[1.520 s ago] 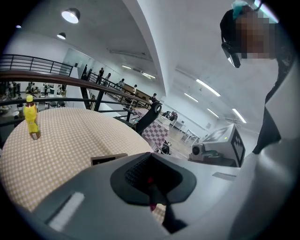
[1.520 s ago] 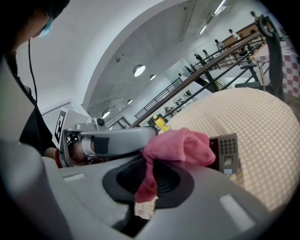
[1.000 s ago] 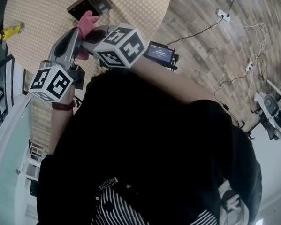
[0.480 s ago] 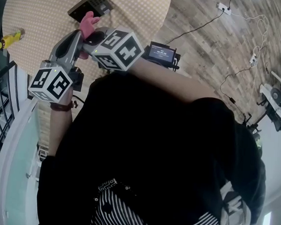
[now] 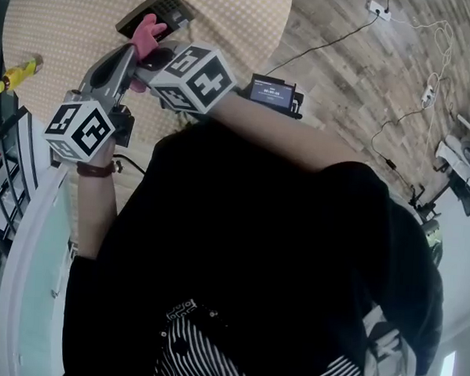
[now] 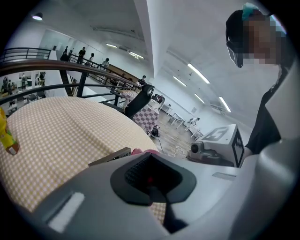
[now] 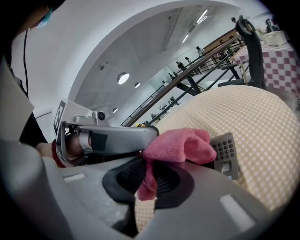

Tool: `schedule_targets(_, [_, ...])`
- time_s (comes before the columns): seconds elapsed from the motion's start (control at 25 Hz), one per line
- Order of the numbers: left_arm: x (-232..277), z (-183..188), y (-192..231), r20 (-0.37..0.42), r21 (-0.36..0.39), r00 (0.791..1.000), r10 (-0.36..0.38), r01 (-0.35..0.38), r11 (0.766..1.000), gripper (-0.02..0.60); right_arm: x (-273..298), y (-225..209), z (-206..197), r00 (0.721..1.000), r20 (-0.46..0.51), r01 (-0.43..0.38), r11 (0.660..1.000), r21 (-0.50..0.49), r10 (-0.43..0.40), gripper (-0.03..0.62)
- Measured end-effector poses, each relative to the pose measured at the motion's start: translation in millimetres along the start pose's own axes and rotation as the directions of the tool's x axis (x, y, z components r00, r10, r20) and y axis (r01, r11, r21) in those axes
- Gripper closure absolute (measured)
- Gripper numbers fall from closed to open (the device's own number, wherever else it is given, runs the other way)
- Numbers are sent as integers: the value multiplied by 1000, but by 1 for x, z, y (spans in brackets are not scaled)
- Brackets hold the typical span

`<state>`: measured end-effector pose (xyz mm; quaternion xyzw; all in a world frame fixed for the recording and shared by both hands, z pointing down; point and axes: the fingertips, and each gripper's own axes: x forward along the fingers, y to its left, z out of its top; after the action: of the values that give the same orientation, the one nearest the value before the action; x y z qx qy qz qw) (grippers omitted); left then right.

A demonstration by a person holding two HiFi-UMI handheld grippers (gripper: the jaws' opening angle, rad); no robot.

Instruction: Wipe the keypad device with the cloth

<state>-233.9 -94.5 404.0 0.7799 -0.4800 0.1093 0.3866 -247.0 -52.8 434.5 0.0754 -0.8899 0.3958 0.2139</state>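
Observation:
The dark keypad device (image 5: 156, 12) lies on the round checked table (image 5: 63, 25); its grey keys (image 7: 225, 151) show in the right gripper view. My right gripper (image 5: 148, 51) (image 7: 149, 182) is shut on a pink cloth (image 5: 146, 31) (image 7: 179, 145), which bunches up just short of the keypad. My left gripper (image 5: 124, 59) (image 6: 150, 180) is shut with nothing clearly between its pads; its tip sits right beside the cloth. A sliver of the pink cloth (image 6: 140, 151) and the keypad's edge (image 6: 110, 157) show beyond the left jaws.
A yellow object (image 5: 17, 71) (image 6: 6, 136) lies near the table's left edge. On the wooden floor stands a small screen device (image 5: 271, 91) with cables (image 5: 396, 121) trailing right. A dark railing (image 6: 70, 79) runs behind the table.
Both grippers stay close together. The pink cloth has edged slightly closer to the keypad device. The head camera has shifted a little.

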Motion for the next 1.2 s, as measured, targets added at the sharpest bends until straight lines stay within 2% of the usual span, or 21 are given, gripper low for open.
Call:
schedule_targets(0.16, [5, 7, 13, -14, 2, 1000, -20, 20, 1000, 577, 11, -7, 8, 1000, 4, 30, 999, 11, -30, 549])
schedule_targets(0.36, [20, 12, 21, -82, 48, 994, -75, 79, 996, 577, 17, -21, 18, 990, 54, 129, 988, 79, -134, 549])
schedule_targets(0.52, [32, 10, 19, -145, 92, 985, -94, 109, 990, 578, 16, -32, 16, 988, 52, 139, 988, 71, -143, 549])
schedule_targets(0.68, [36, 4, 19, -198, 115, 978, -63, 87, 990, 578, 17, -34, 11, 987, 42, 150, 985, 91, -154, 549])
schedule_targets(0.88, [49, -16, 35, -260, 116, 965, -32, 64, 991, 579, 30, -50, -8, 986, -23, 169, 980, 106, -168, 549])
schedule_targets(1.08, [47, -14, 51, -245, 118, 970, 8, 22, 993, 580, 38, -53, -9, 984, -30, 180, 980, 89, -178, 549])
schedule_targets(1.2, [49, -16, 67, -294, 190, 954, 63, -6, 982, 580, 44, -61, -11, 979, -56, 200, 977, 71, -196, 549])
